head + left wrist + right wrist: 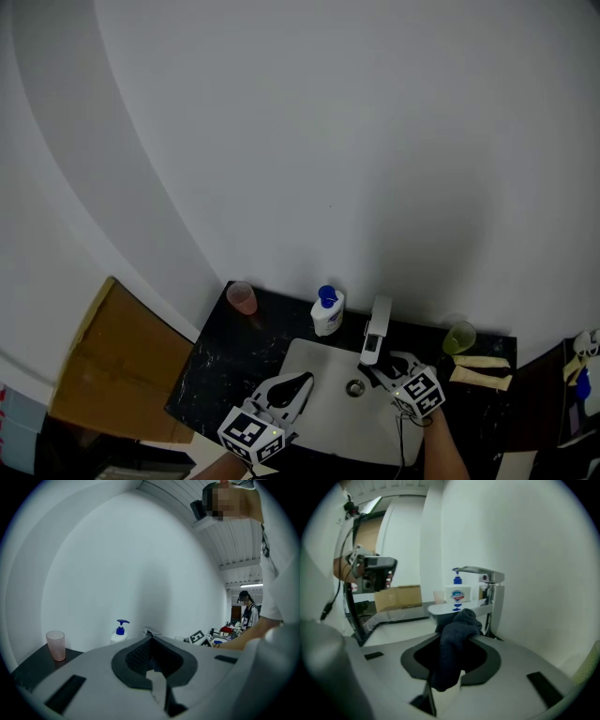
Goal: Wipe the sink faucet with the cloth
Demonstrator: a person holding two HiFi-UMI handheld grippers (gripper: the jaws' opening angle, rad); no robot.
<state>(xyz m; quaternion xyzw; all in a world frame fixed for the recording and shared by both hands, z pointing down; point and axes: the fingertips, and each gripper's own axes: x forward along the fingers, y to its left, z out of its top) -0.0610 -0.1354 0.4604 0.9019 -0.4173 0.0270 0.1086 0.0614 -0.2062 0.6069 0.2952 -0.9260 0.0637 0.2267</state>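
Only the head view takes in the whole layout: the white sink [328, 417] is set in the black table [220, 361], with the faucet [376, 330] at its back rim. A soap bottle [327, 312] and a pink cup [243, 298] are seen to the faucet's left, and a green cup [458, 337] to its right.

Only in the right gripper view is the dark cloth [450, 653] made out. It is clamped between the jaws of the right hand-held gripper [459, 620] and bunched near the faucet's column; whether they touch cannot be told.

In the left gripper view the left hand-held gripper [151, 641] is seen with its jaws together and nothing between them.

The faucet's spout is held level, its long axis pointed from the wall out over the sink.
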